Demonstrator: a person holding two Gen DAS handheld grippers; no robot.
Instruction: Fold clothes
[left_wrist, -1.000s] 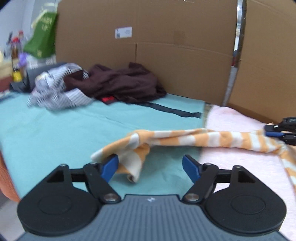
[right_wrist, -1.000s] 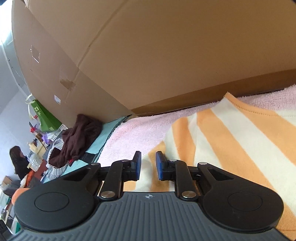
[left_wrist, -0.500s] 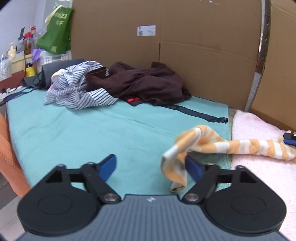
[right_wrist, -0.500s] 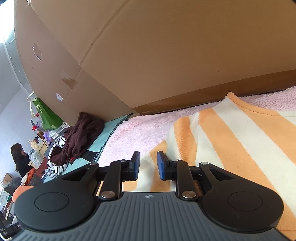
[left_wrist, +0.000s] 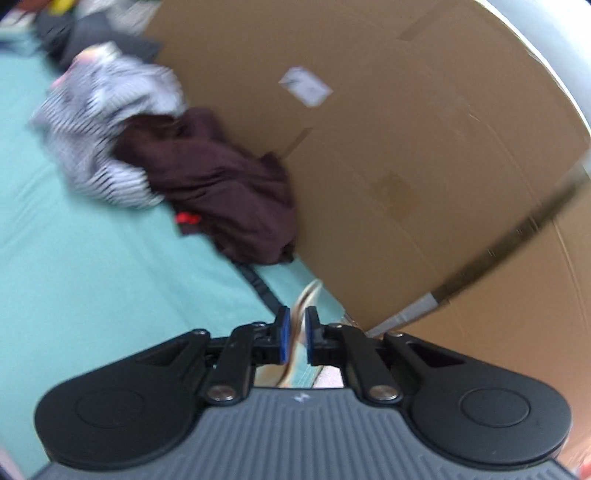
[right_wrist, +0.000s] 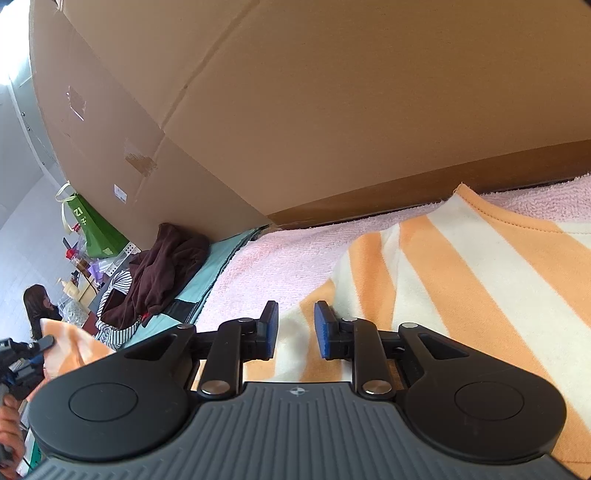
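Orange-and-cream striped garment (right_wrist: 461, 280): lying across the pink towel (right_wrist: 295, 258). Your left gripper (left_wrist: 294, 334) is pinching its end, jaws just closed. Your right gripper (right_wrist: 295, 328) is pressing a fold, jaws slightly parted.

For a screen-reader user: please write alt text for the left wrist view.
The left tongs pinch a strip of orange-striped cloth above a teal sheet. Behind lie a dark maroon garment and a striped shirt, blurred, against a cardboard wall.
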